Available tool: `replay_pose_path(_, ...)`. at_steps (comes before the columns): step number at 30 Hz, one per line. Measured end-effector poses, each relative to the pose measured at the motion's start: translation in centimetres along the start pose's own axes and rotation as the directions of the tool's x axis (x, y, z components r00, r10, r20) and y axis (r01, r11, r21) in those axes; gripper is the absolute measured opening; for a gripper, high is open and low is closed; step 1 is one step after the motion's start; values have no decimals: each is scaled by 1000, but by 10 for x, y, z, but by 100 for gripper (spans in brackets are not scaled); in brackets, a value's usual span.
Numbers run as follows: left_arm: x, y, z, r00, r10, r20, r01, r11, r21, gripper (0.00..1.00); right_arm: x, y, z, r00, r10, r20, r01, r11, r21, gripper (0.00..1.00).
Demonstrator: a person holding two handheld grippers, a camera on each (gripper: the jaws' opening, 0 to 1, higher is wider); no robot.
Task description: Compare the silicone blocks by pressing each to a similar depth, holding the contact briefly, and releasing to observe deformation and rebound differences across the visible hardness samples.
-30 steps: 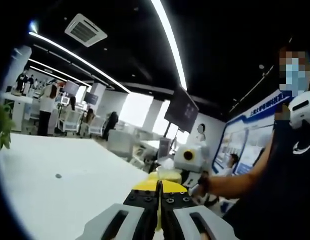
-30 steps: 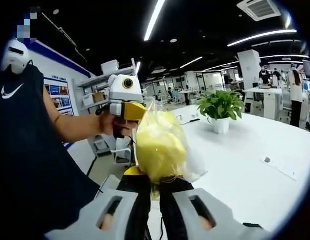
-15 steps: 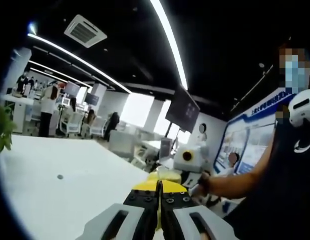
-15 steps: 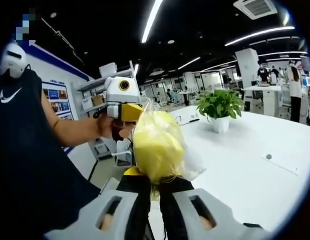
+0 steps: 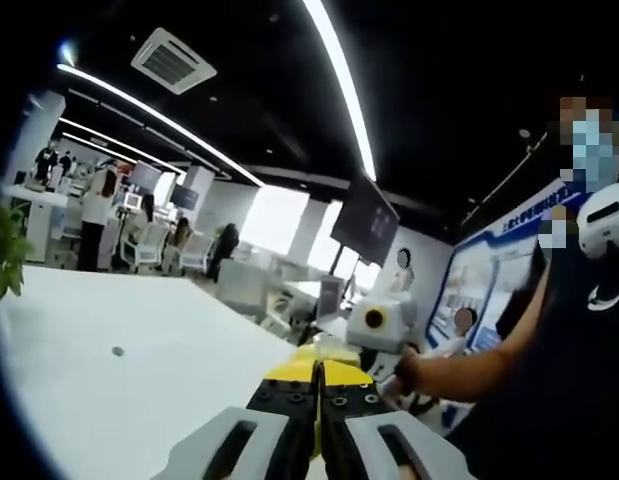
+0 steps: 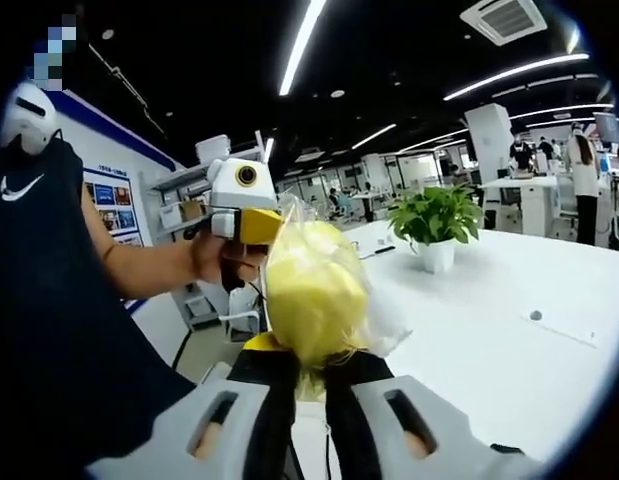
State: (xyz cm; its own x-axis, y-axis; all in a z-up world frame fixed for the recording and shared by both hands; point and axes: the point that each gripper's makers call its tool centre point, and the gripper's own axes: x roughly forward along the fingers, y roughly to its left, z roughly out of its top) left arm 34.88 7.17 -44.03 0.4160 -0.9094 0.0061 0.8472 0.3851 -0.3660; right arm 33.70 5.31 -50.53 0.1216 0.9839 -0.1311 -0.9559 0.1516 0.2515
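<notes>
Rising between the right gripper's (image 6: pixel 307 368) jaws, a bagged yellow block (image 6: pixel 314 292) is pinched above the white table (image 6: pixel 489 350); the left gripper (image 5: pixel 317 400) is pressed together.

Yellow rounded soft block (image 6: pixel 314 290) wrapped in a clear plastic bag (image 6: pixel 381 322). Bag neck gathered at the bottom and pinched between the closed jaws of the right gripper (image 6: pixel 309 375). Block stands upright above the jaw tips, held in the air over the white table (image 6: pixel 489 330)
</notes>
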Motion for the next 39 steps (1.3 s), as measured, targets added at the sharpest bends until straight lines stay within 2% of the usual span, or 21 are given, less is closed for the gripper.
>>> replay_pose_path(2, -1, -4, 1, 1000, -25, 0, 25, 997, -66, 0, 0, -1, 2, 1000, -5, 14, 5, 1000, -18, 7)
replay_pose_path(3, -1, -3, 2, 1000, -27, 5, 27, 997, -75, 0, 0, -1, 3, 1000, -3, 19, 3, 1000, -19, 7)
replay_pose_path(7, -1, -2, 2, 1000, -14, 10, 14, 999, -47, 0, 1, 1, 3, 999, 7, 31, -6, 1000, -14, 10)
replay_pose_path(11, -1, -2, 4, 1000, -1, 17, 2, 999, -38, 0, 1, -5, 4, 998, -26, 59, 25, 1000, 12, 36)
replay_pose_path(12, -1, -2, 5, 1000, -2, 16, 3, 999, -33, 0, 2, -6, 3, 998, -32, 61, 31, 999, 15, 39)
replay_pose_path(15, -1, -4, 6, 1000, -6, 14, 7, 999, -36, 0, 0, -9, 1, 997, -54, 57, 53, 998, 17, 39)
replay_pose_path(18, -1, -2, 5, 1000, 6, 11, -5, 999, -35, 0, 0, -8, 2, 997, -47, 63, 45, 999, 27, 45)
replay_pose_path(23, -1, -1, 6, 1000, 8, 19, -7, 999, -43, 0, 0, -14, 6, 992, -92, 87, 92, 996, 6, 69)
replay_pose_path(26, -2, -1, 9, 1000, 12, 26, -11, 999, -40, 0, -2, -23, 13, 981, -146, 127, 147, 989, 0, 94)
replay_pose_path(27, -3, -1, 11, 1000, 12, 28, -11, 999, -40, 0, -5, -28, 15, 974, -175, 140, 177, 984, 0, 96)
replay_pose_path(29, -5, 0, 15, 999, 13, 34, -12, 999, -38, 0, -11, -32, 16, 972, -192, 139, 193, 981, 0, 96)
replay_pose_path(31, -7, 3, 17, 999, 26, 35, -24, 999, -43, 0, -17, -40, 17, 962, -235, 140, 241, 970, -23, 96)
replay_pose_path(35, -10, 7, 22, 998, 39, 51, -36, 998, -47, 0, -25, -46, 19, 954, -264, 144, 272, 962, -33, 96)
replay_pose_path(39, -12, 14, 28, 996, 55, 72, -50, 997, -63, 0, -38, -60, 14, 933, -338, 126, 348, 935, -67, 96)
